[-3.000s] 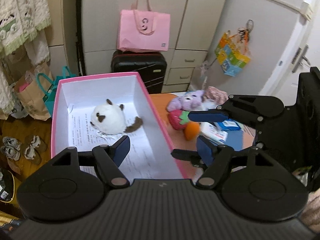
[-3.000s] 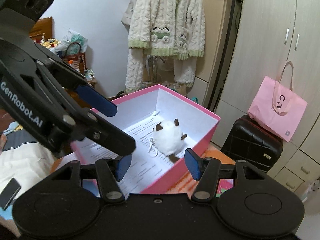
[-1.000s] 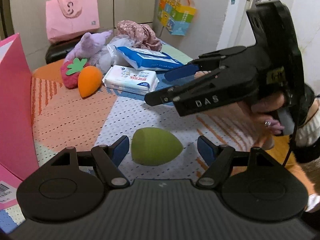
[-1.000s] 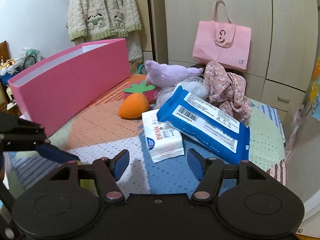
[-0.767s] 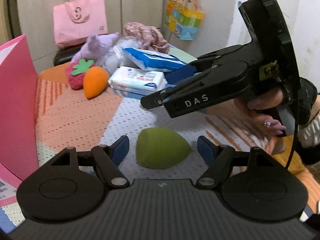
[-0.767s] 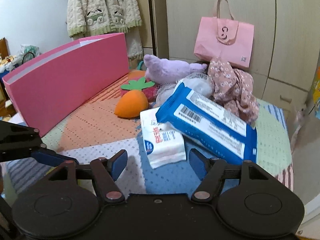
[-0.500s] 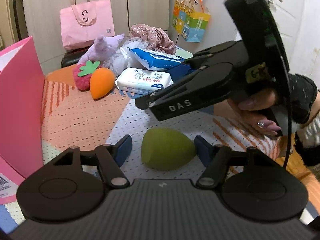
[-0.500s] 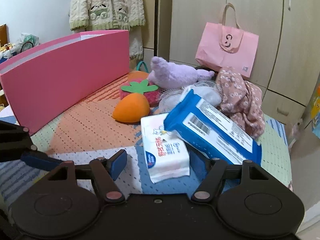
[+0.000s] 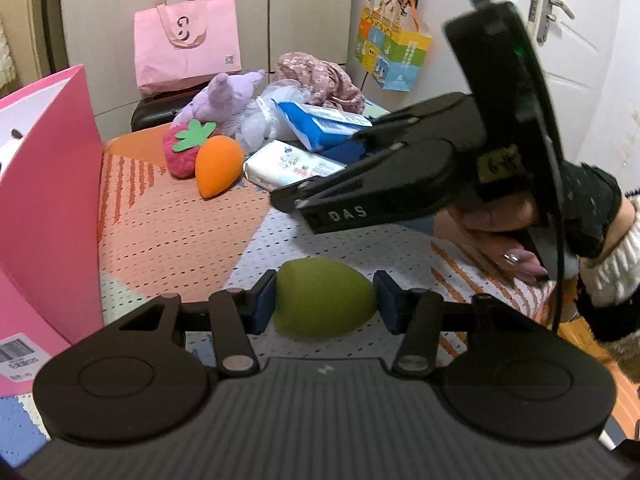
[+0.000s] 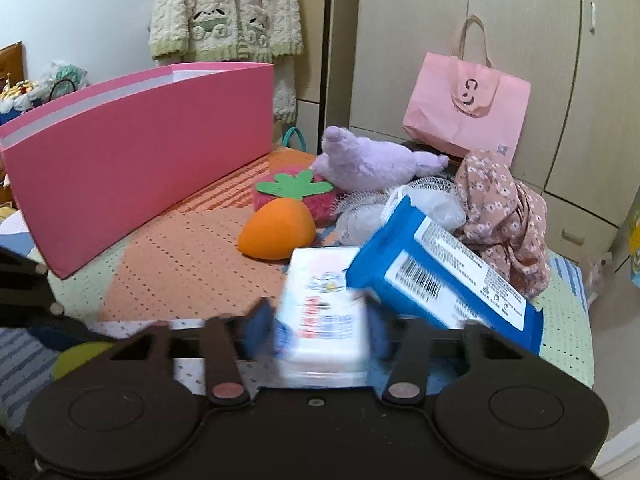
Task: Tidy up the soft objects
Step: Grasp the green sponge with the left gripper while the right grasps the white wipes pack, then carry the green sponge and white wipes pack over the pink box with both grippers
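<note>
With both tongs closing, left tongs (image 9: 325, 303) around the green sponge (image 9: 325, 303) at 6 o'clock and right tongs (image 10: 318, 330) around the white tissue pack (image 10: 324, 320), each should squeeze gently, then lift straight.

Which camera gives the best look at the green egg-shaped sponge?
The left wrist view: the green sponge sits whole and centred between the closing jaws of the left gripper, on the mat. The right wrist view shows only a blurred sliver of it at the lower left, behind the gripper body.
</note>
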Demonstrator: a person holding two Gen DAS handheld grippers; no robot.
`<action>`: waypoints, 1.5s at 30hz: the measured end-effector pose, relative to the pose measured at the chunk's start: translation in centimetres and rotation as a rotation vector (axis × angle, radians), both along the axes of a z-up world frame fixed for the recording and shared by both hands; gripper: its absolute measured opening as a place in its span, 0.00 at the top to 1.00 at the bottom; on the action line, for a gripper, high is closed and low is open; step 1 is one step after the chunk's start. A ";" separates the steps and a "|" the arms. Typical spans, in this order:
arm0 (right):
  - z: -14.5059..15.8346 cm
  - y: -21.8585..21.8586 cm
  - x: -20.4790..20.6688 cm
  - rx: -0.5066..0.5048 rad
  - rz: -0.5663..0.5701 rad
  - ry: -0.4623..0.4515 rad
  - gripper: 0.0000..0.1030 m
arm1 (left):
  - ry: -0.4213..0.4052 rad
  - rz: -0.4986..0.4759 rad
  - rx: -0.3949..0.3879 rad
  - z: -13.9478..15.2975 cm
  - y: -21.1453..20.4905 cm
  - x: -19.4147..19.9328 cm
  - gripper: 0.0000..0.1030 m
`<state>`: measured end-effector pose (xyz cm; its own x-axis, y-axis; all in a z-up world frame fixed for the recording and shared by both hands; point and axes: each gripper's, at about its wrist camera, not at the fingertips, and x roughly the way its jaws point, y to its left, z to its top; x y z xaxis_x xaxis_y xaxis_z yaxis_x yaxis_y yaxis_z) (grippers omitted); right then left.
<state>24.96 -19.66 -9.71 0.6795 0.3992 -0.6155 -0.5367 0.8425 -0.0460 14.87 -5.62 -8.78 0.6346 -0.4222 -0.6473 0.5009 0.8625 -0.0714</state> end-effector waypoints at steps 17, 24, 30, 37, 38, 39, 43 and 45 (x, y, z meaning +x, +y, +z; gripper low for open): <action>0.6 -1.3 -6.1 0.037 -0.122 -0.010 0.56 | 0.024 0.034 -0.060 1.0 2.4 -1.0 0.51; 0.8 -3.1 -7.9 0.053 -0.193 -0.004 0.56 | 0.052 0.045 -0.086 1.1 3.9 -1.5 0.51; 1.2 -3.6 -9.7 0.095 -0.218 0.016 0.56 | 0.100 0.048 -0.088 0.7 5.3 -1.9 0.51; 2.1 -2.5 -11.6 0.132 -0.141 0.079 0.56 | 0.093 0.056 -0.047 1.8 6.9 -3.3 0.51; 2.3 -2.1 -12.0 0.149 -0.113 0.083 0.56 | 0.088 0.057 -0.028 2.0 7.1 -3.5 0.51; 2.4 -1.8 -12.3 0.160 -0.099 0.084 0.56 | 0.083 0.059 -0.013 2.2 7.4 -3.7 0.51; 3.0 -0.1 -13.2 0.189 -0.050 0.089 0.56 | 0.082 0.064 0.017 2.9 8.7 -4.6 0.51; 3.5 0.7 -13.5 0.196 -0.015 0.094 0.56 | 0.084 0.064 0.033 3.2 9.5 -5.0 0.51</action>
<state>11.46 -18.92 -6.19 0.6297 0.5077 -0.5879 -0.5182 0.8384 0.1690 9.88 3.90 -5.54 0.6027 -0.3603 -0.7120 0.4383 0.8951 -0.0819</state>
